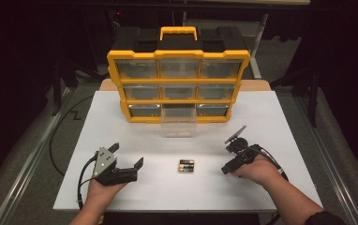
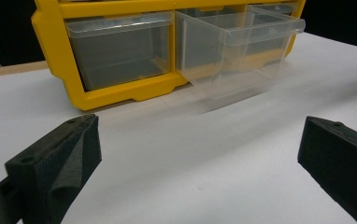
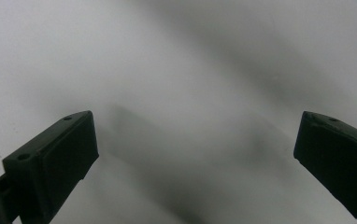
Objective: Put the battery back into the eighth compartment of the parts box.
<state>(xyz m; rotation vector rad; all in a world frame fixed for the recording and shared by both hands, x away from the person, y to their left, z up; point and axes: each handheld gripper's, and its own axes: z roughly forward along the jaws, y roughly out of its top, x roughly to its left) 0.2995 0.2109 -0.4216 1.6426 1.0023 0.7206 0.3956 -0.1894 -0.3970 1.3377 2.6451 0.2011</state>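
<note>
A small pack of batteries [image 1: 186, 166] lies on the white table [image 1: 271, 122], in front of a yellow organizer [image 1: 178, 55] with clear drawers. Its bottom middle drawer [image 1: 179, 123] is pulled out and looks empty. My left gripper [image 1: 126, 155] rests at the front left, open, with its jaws pointing right toward the batteries. To the right of the batteries my right gripper [image 1: 225, 159] is open and tilted down at the table. In the left gripper view the open gripper [image 2: 197, 154] faces the organizer [image 2: 116, 93] and the pulled-out drawer [image 2: 237, 51]. In the right gripper view the gripper [image 3: 195, 154] is wide open over bare table.
The organizer has a yellow carry handle [image 1: 178, 32] on top and stands at the table's far middle. Cables [image 1: 81, 180] trail from both grippers toward the front edge. Dark floor and metal stand legs [image 1: 313, 93] surround the table.
</note>
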